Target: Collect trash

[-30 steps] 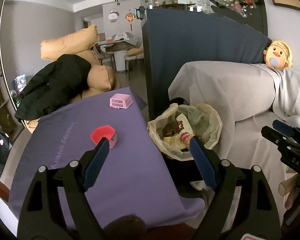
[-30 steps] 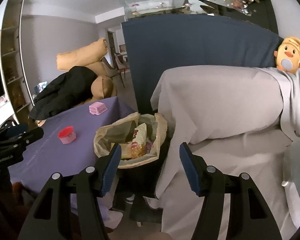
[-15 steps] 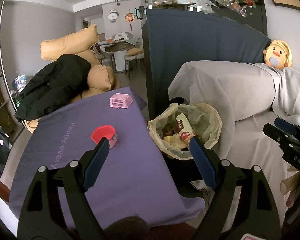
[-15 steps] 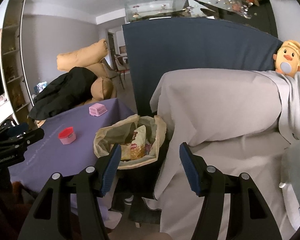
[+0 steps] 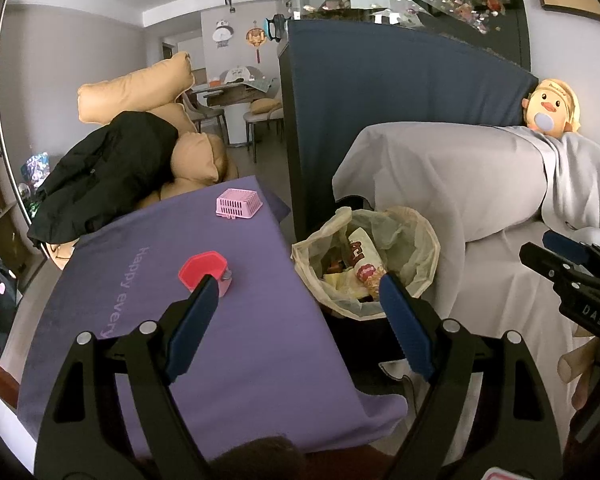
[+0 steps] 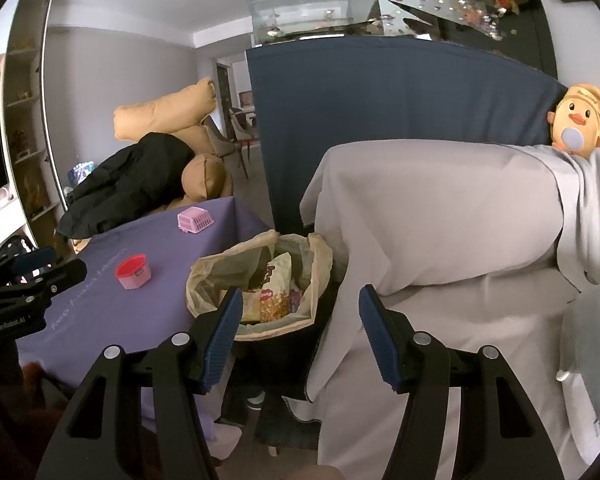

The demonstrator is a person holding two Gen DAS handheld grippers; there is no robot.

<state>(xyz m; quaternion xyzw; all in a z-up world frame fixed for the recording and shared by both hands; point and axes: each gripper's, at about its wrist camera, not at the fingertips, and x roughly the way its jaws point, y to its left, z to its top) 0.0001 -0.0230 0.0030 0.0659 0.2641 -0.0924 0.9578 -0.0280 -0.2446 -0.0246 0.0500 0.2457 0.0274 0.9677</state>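
Left wrist view shows my left tool [image 5: 296,296] spread wide with nothing between its blue pads, hanging above the near edge of the bench [image 5: 260,360] draped in purple cloth. My right tool [image 6: 300,316] also stands wide and empty in its own view, aimed at the gap between bench and the sofa under a pale grey cover [image 6: 440,216].

Trash sits in the black bin lined with a translucent yellowish plastic bag [image 5: 416,240] — snack wrappers [image 5: 360,260] are heaped inside it, just beside the bench's right edge. On the cloth I see only a small pink tub with a red lid [image 5: 204,272] and, farther back, a pink slotted plastic basket [image 5: 238,204]; neither looks like rubbish to me, so I judge the collecting is mostly done, or the bag itself comes next.

Risks as I read them: the liner's rim is loose and crumpled, so a pinch on one thin fold could tear it or let it slip — and a one-sided lift might tip wrappers onto the floor. Reaching across, the left tool could also knock the pink tub, which lies close under its left pad.
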